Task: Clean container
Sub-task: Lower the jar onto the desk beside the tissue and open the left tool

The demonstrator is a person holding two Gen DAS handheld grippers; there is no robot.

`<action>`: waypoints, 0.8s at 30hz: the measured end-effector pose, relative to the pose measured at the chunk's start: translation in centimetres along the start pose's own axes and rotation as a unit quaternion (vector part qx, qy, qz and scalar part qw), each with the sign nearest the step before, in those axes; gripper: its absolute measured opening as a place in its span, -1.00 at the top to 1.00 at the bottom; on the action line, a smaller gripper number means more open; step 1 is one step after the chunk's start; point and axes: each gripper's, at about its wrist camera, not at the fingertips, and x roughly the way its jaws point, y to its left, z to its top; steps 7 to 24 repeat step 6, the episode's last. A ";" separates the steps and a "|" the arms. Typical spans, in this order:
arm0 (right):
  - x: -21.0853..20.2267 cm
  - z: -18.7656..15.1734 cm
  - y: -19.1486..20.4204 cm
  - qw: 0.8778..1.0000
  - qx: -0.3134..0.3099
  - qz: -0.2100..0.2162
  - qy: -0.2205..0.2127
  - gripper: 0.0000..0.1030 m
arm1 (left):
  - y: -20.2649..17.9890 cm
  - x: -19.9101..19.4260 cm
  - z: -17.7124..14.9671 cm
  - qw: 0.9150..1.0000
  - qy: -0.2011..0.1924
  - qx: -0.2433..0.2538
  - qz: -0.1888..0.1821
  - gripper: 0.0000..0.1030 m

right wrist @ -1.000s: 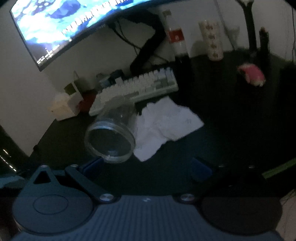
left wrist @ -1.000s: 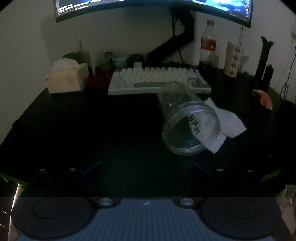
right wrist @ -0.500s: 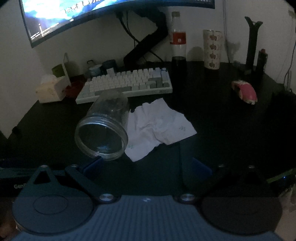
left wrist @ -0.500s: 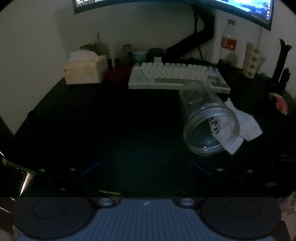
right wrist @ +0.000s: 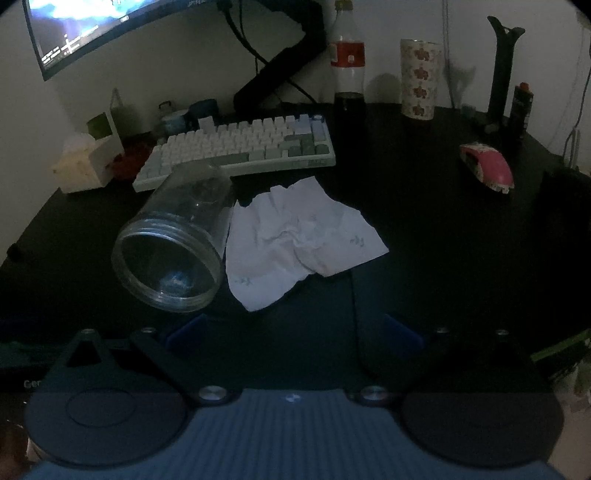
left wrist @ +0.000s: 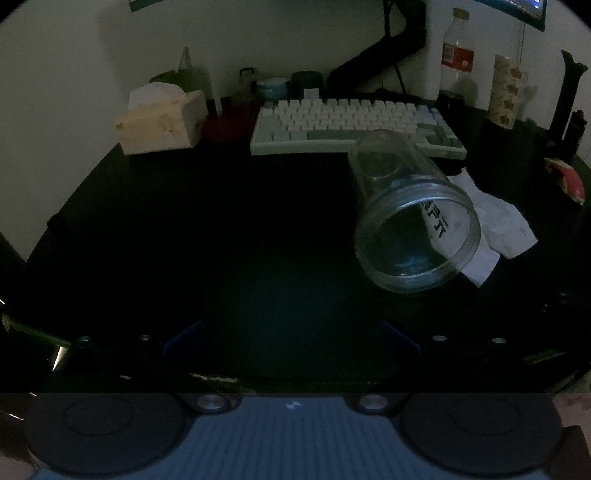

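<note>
A clear plastic jar (left wrist: 410, 218) lies on its side on the black desk, its open mouth facing me. A crumpled white tissue (right wrist: 299, 240) lies flat just right of the jar (right wrist: 177, 251), touching it. My left gripper (left wrist: 291, 332) is open, low over bare desk, with the jar ahead and to the right. My right gripper (right wrist: 291, 328) is open as well, its blue fingertips (right wrist: 184, 330) near the front edge of the tissue and the jar's mouth. Nothing sits between either pair of fingers.
A white keyboard (right wrist: 240, 151) lies behind the jar. A tissue box (left wrist: 160, 123) stands at back left. A cola bottle (right wrist: 349, 70), patterned cup (right wrist: 421, 79), pink mouse (right wrist: 487, 166) and black stand (right wrist: 502, 70) fill the back right. A monitor (right wrist: 92, 29) hangs above.
Both views have shifted: the left gripper swung left and closer, so the jar sits further right. The right gripper levelled out and neared the tissue. Jar and tissue have not moved.
</note>
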 end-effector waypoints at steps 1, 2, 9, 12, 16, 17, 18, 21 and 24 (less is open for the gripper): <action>-0.1 -0.1 0.0 1.000 0.000 0.001 -0.001 -1.00 | 0.0 0.0 0.0 1.000 0.000 0.000 0.002 -1.00; -0.1 -0.1 0.0 1.000 -0.001 0.002 -0.003 -1.00 | 0.0 0.0 -0.1 1.000 -0.002 0.001 0.003 -1.00; -0.4 -0.6 0.6 1.000 -0.001 0.004 -0.005 -1.00 | -0.2 0.0 -0.2 1.000 -0.003 0.004 0.007 -1.00; -0.4 -0.6 0.6 1.000 -0.001 0.004 -0.005 -1.00 | -0.2 0.0 -0.2 1.000 -0.003 0.004 0.007 -1.00; -0.4 -0.6 0.6 1.000 -0.001 0.004 -0.005 -1.00 | -0.2 0.0 -0.2 1.000 -0.003 0.004 0.007 -1.00; -0.4 -0.6 0.6 1.000 -0.001 0.004 -0.005 -1.00 | -0.2 0.0 -0.2 1.000 -0.003 0.004 0.007 -1.00; -0.4 -0.6 0.6 1.000 -0.001 0.004 -0.005 -1.00 | -0.2 0.0 -0.2 1.000 -0.003 0.004 0.007 -1.00; -0.4 -0.6 0.6 1.000 -0.001 0.004 -0.005 -1.00 | -0.2 0.0 -0.2 1.000 -0.003 0.004 0.007 -1.00; -0.4 -0.6 0.6 1.000 -0.001 0.004 -0.005 -1.00 | -0.2 0.0 -0.2 1.000 -0.003 0.004 0.007 -1.00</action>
